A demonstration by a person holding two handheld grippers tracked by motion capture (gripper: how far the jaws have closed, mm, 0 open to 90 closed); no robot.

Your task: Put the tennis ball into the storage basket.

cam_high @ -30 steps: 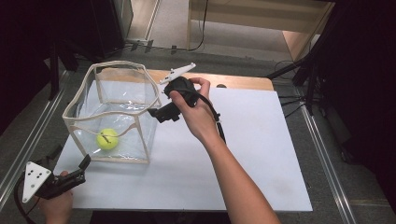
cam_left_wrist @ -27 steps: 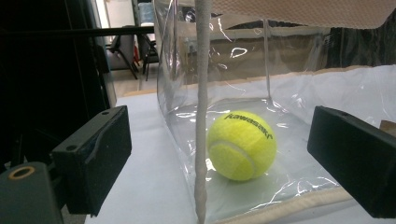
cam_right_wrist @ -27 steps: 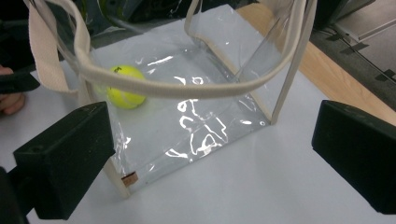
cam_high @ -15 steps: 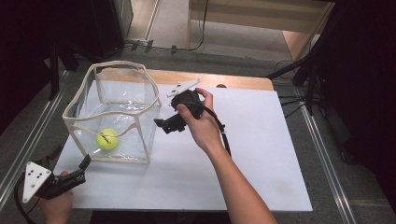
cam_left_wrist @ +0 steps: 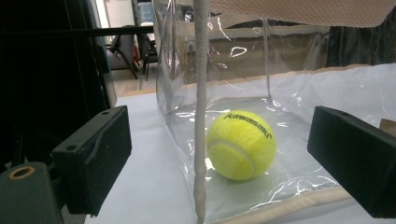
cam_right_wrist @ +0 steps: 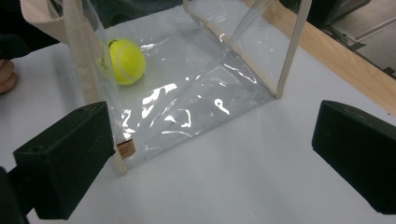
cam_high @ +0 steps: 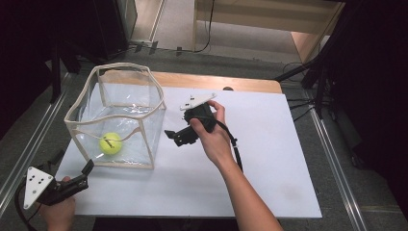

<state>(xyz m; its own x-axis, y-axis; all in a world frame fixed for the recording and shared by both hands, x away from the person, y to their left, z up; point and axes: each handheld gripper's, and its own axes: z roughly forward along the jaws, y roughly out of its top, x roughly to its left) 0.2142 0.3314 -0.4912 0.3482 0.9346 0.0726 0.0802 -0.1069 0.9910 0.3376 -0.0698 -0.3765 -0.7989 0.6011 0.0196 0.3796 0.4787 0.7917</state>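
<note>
Left gripper [cam_high: 86, 168]: held in the person's left hand [cam_high: 57, 211] at the near left corner of the desk [cam_high: 279, 159], just over its front edge, grey three-cornered plate [cam_high: 37, 185] on top. Jaws stand wide apart with nothing between them and point toward the near left corner post of the bag; in the left gripper view that post rises between the two black jaws, untouched.

Clear bag [cam_high: 115, 120]: transparent, box-shaped, cream fabric trim along rim and corner seams, standing upright and open-topped on the left half of the desk's white surface, near its left edge. In the right gripper view a small brown tag [cam_right_wrist: 126, 148] sits low on the nearest corner seam.

Tennis ball [cam_high: 110, 143]: yellow-green, resting on the floor of the bag in its near left part, close behind the front wall. In the left gripper view it lies just past the corner post, with dark lettering on its upper face [cam_left_wrist: 242, 144].

Right gripper [cam_high: 169, 134]: held in the person's right hand [cam_high: 211, 137] above the middle of the desk, just beside the bag's right wall and apart from it. Jaws spread wide, holding nothing, aimed left at the bag's lower right side.

Wooden strip [cam_high: 216, 83]: bare wood along the far edge of the desk, behind the white surface.
</note>
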